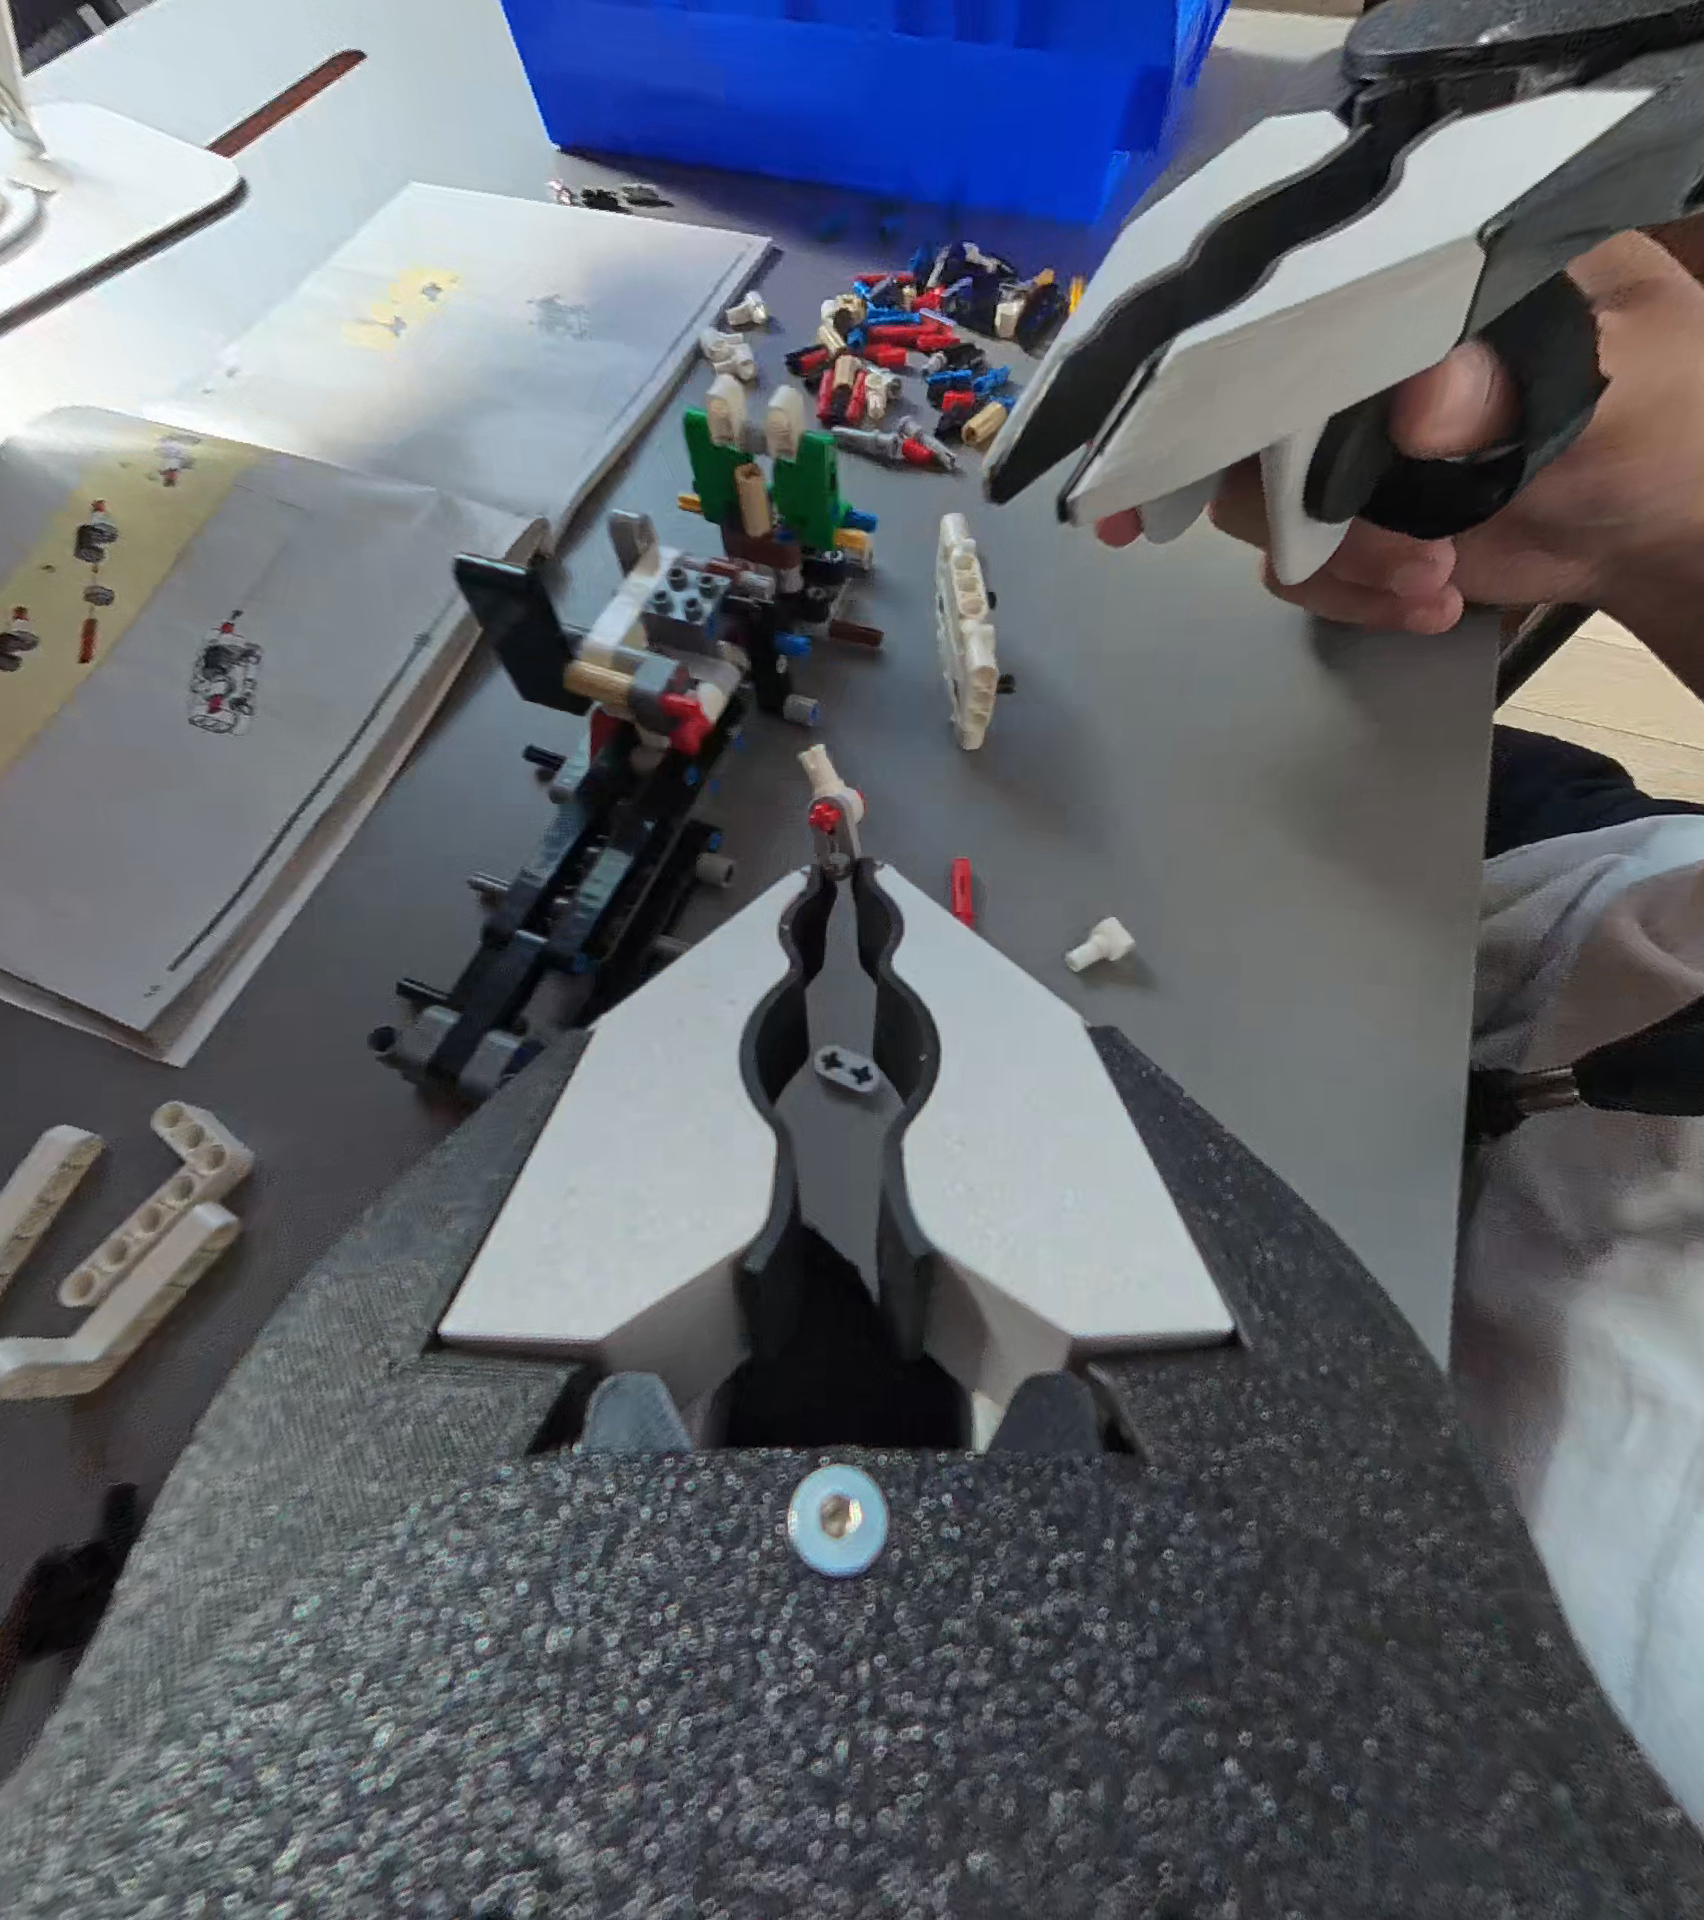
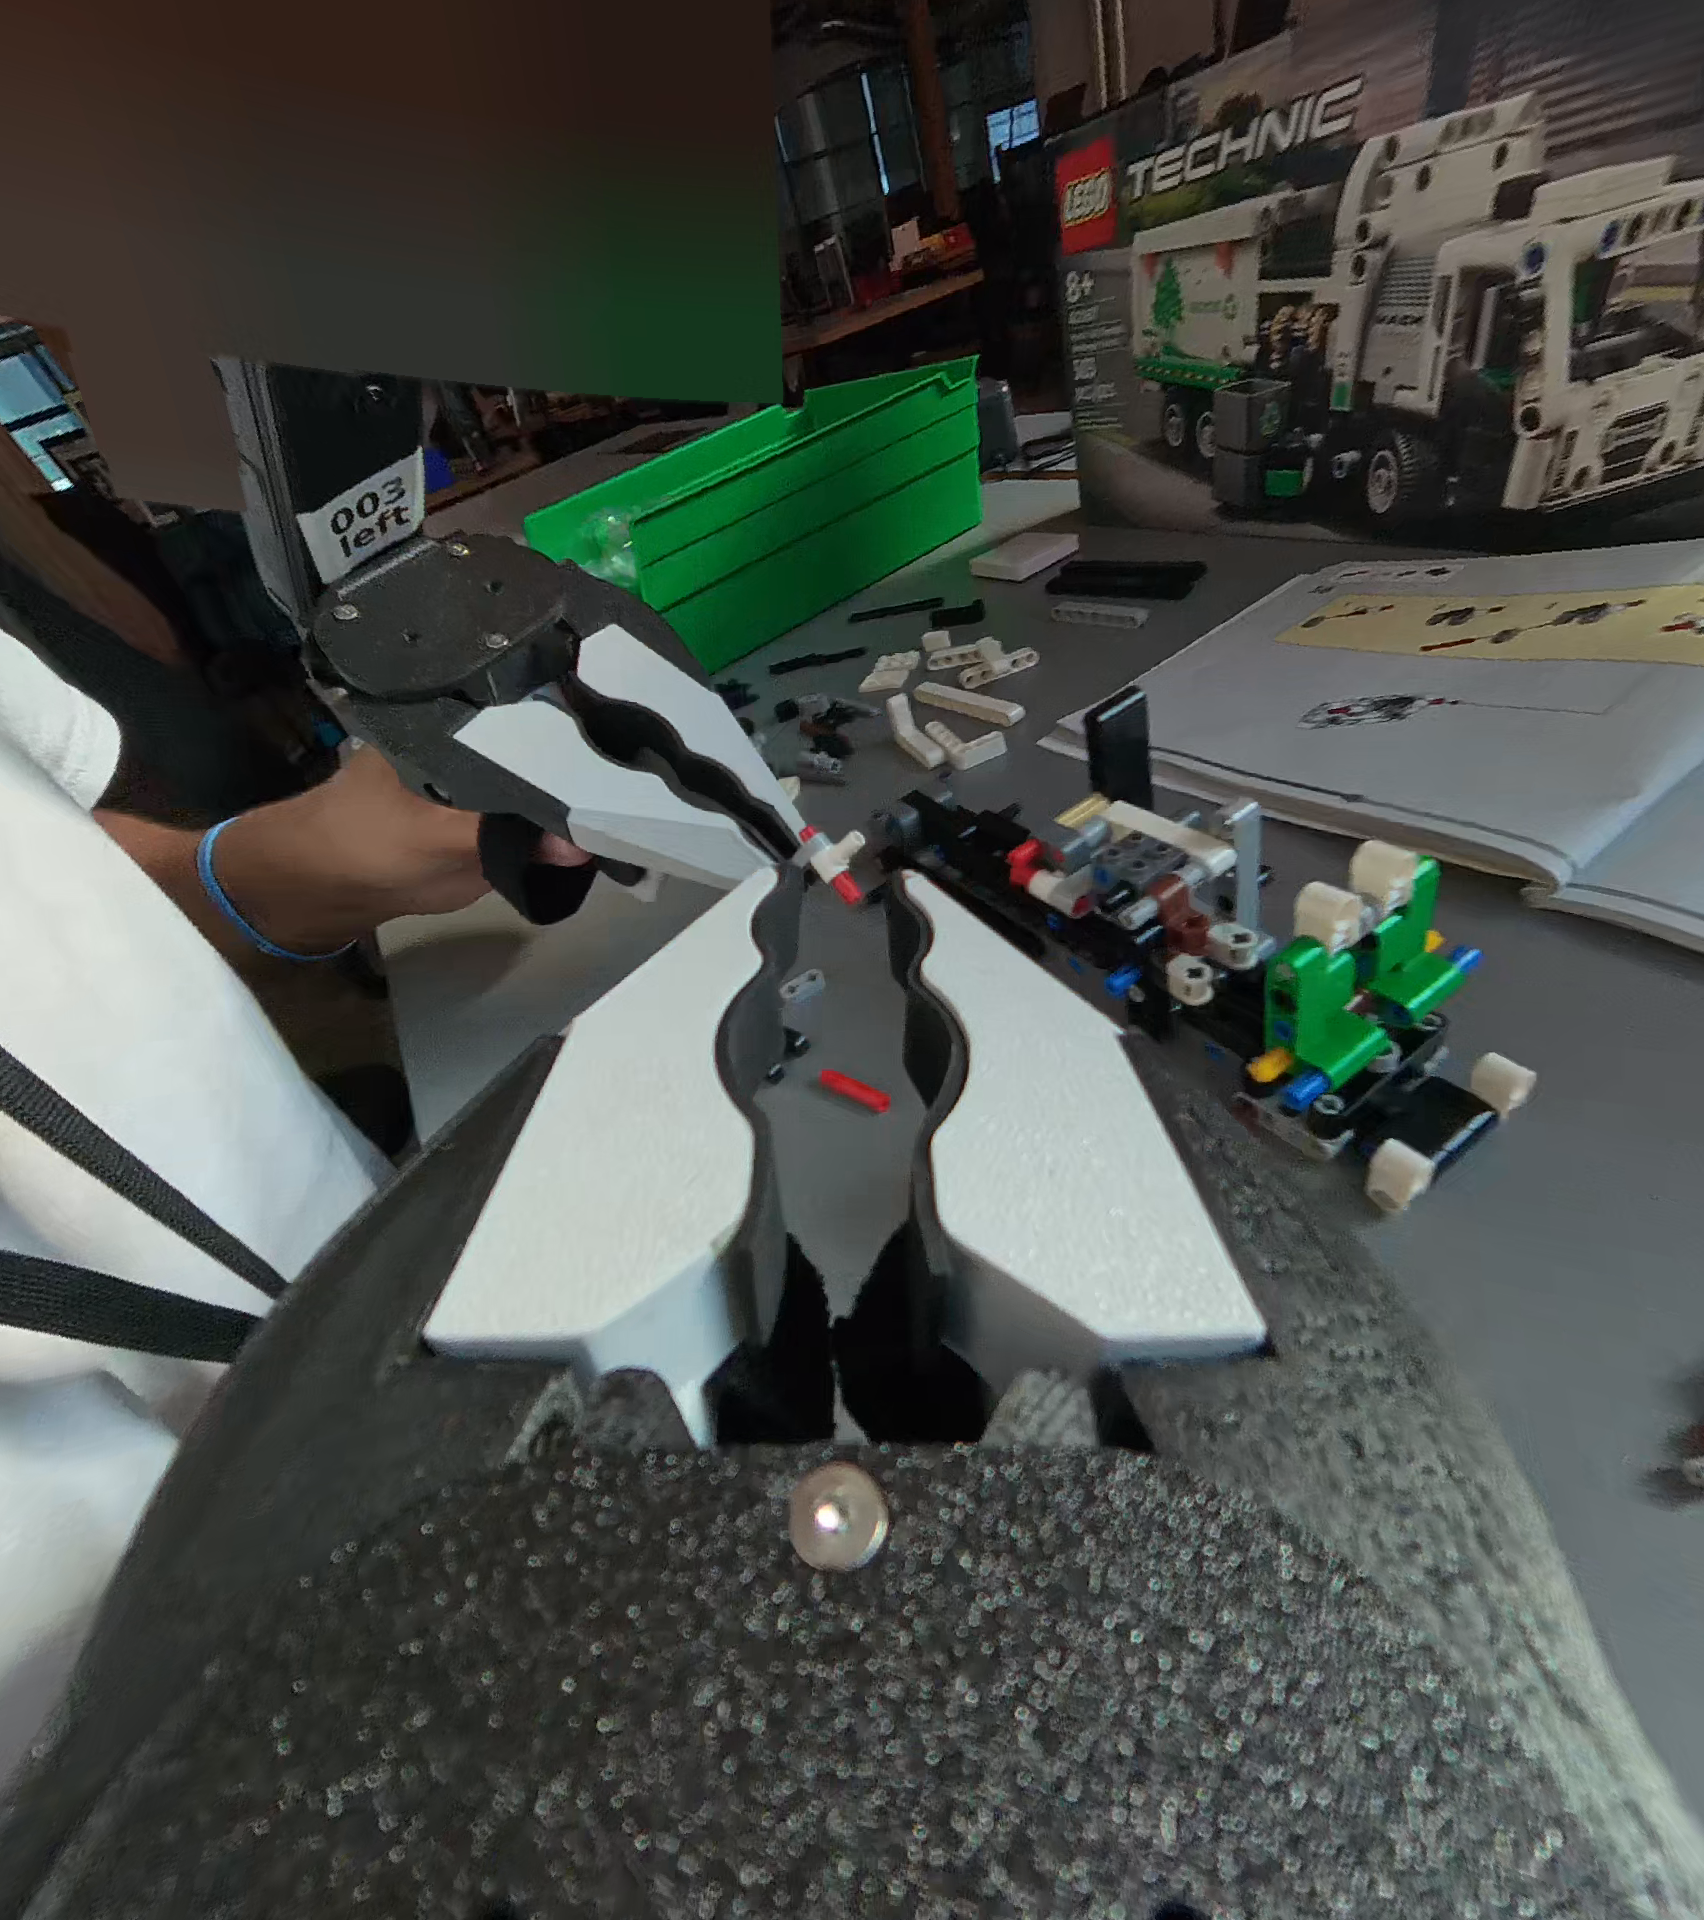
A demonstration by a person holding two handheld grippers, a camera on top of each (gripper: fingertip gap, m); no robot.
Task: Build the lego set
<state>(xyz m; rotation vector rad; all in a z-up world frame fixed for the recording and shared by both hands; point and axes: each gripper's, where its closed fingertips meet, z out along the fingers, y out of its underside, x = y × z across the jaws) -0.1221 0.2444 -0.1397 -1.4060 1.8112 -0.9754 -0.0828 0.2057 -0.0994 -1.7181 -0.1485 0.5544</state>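
Clearly left gripper (image 1: 835, 871) pinches small connector assembly (image 1: 830, 805) — table edge (image 1: 1482, 831) near.

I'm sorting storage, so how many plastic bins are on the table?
2. A blue bin stands at the far edge of the table beyond the pile of loose pieces; a green bin lies beside the picture box. Others may sit out of view.
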